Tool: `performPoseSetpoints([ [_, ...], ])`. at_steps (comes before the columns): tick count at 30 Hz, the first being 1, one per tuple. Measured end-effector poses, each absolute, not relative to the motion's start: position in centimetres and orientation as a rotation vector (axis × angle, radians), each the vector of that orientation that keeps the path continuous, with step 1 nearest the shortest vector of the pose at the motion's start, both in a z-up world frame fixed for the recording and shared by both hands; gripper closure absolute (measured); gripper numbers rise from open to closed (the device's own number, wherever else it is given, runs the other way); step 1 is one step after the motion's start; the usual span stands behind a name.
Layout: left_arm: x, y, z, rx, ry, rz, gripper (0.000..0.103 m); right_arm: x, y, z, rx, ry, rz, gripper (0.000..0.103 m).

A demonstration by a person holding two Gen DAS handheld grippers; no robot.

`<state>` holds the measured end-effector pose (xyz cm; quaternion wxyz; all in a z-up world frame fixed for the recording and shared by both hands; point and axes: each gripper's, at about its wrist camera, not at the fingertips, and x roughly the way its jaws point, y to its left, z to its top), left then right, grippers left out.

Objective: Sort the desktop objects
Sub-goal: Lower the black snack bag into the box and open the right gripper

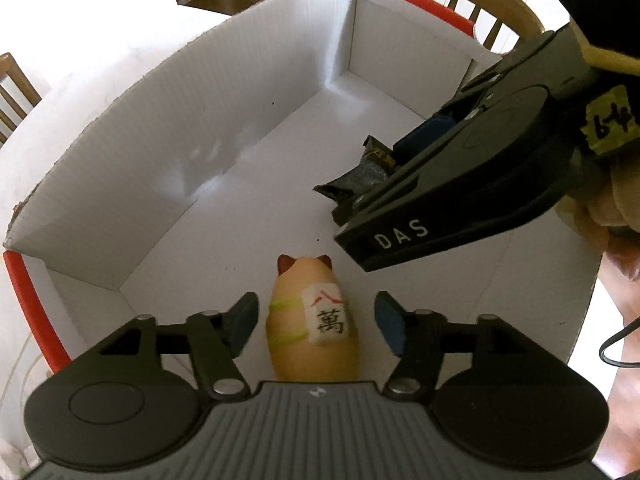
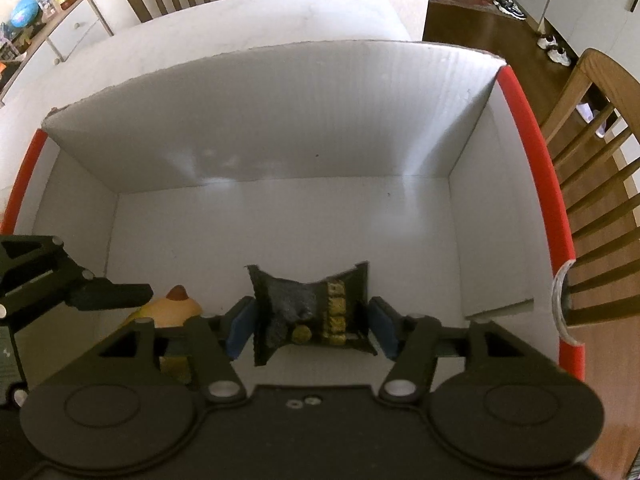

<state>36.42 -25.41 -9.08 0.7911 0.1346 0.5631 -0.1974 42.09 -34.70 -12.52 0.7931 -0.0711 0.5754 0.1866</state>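
Note:
A peach cat figurine with a white character tile stands inside the white box with red-trimmed ends. My left gripper straddles it, open, with a gap showing at each blue pad. In the right wrist view a crumpled black snack packet with gold lettering sits between the pads of my right gripper, which is open with the pads just clear of its edges. In the same view the figurine shows at the lower left under a left-gripper finger. The packet is partly hidden by the right gripper's body in the left wrist view.
The box sits on a white table; the rest of its floor is bare. Wooden chairs stand at the right and far sides. A sideboard with a globe is at the far left, and shoes lie on the dark floor.

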Motion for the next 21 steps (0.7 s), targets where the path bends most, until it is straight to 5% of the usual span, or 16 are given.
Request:
performPoseSetpoints([
  [21, 35.0, -23.7, -5.5, 0.227, 1.112, -0.397, 0.036, 41.0, -35.2, -9.1, -0.096, 1.163, 0.4, 0.032],
])
